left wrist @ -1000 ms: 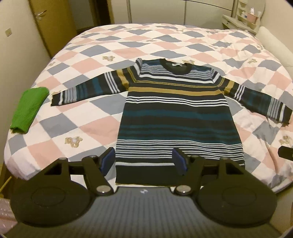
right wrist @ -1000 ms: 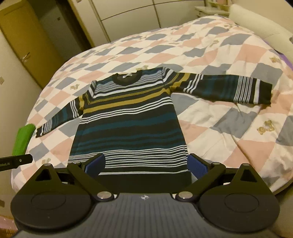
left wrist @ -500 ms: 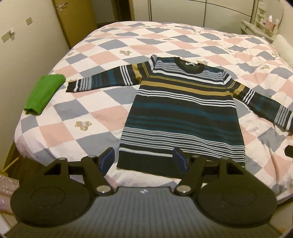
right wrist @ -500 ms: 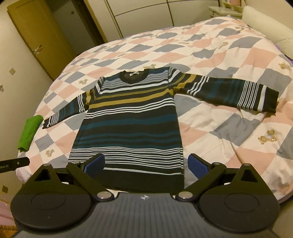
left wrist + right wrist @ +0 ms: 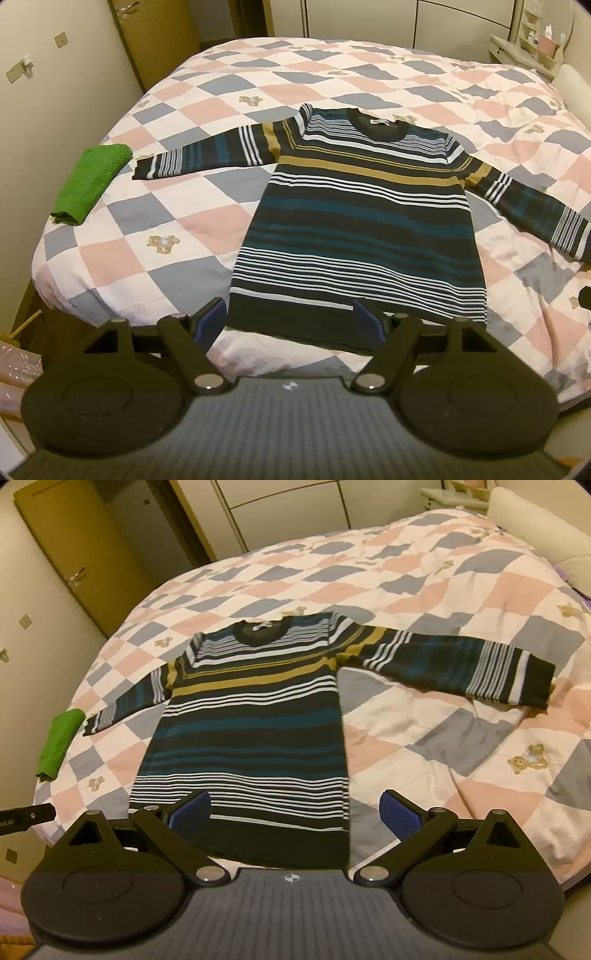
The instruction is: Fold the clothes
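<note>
Sweater [image 5: 364, 225], striped, lies flat and face up on the quilted bed [image 5: 207, 206], sleeves spread, no fold made yet. Left claw [image 5: 290, 319] hovers above its hem, opening and empty; right claw [image 5: 295, 812] is wide, empty. Next, each should probably reach for a sleeve or shoulder.

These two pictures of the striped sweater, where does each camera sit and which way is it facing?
Left wrist view: rides on the left gripper, angled down at the striped sweater on the bed; its jaws are opening, nothing between them.
Right wrist view: rides on the right gripper, looking down from nearer the sweater's right sleeve; jaws open, empty.
Both show: sweater, green cloth, bed.
</note>
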The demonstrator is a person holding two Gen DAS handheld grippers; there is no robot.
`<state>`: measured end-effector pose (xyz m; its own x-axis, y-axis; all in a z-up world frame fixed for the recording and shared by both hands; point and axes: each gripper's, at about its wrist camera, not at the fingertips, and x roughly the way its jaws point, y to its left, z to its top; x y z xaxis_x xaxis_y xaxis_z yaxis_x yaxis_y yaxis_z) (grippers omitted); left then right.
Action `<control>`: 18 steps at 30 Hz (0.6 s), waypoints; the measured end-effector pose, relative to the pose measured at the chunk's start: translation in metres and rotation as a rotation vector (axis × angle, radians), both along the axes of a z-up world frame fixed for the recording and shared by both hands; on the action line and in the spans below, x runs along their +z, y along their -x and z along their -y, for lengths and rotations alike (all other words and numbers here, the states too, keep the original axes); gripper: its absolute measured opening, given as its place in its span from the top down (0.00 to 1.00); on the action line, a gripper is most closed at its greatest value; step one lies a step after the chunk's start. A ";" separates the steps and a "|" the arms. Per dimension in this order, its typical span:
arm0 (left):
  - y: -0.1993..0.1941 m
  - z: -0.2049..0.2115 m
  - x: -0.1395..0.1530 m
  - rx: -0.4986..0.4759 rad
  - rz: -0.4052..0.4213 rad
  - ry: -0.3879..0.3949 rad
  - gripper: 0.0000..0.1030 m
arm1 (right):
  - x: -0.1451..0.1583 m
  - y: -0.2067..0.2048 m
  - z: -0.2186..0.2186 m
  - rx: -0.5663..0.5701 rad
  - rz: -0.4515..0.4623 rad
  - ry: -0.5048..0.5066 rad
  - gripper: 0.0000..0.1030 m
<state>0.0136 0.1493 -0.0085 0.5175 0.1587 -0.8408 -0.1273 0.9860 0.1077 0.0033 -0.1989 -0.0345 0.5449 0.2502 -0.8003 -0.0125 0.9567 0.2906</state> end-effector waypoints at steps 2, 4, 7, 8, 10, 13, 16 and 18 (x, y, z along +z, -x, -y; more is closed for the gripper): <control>-0.007 -0.001 -0.003 -0.006 -0.007 0.003 0.29 | 0.000 -0.003 0.002 -0.024 -0.004 0.017 0.03; -0.016 -0.002 -0.006 -0.018 -0.014 0.005 0.29 | 0.000 -0.007 0.003 -0.048 -0.007 0.033 0.03; -0.030 -0.004 -0.011 -0.039 -0.027 0.008 0.29 | 0.000 -0.015 0.002 -0.082 -0.009 0.048 0.02; -0.037 -0.006 -0.012 -0.048 -0.032 0.009 0.29 | 0.000 -0.018 0.001 -0.090 -0.010 0.050 0.02; -0.051 -0.011 -0.015 -0.070 -0.039 0.013 0.29 | -0.001 -0.025 -0.002 -0.106 -0.012 0.056 0.02; -0.076 -0.022 -0.018 -0.103 -0.045 0.015 0.29 | -0.003 -0.039 -0.011 -0.142 -0.024 0.071 0.02; -0.105 -0.036 -0.017 -0.125 -0.042 0.017 0.29 | -0.005 -0.055 -0.021 -0.179 -0.034 0.077 0.02; -0.126 -0.046 -0.017 -0.147 -0.040 0.017 0.29 | -0.005 -0.067 -0.029 -0.199 -0.036 0.083 0.02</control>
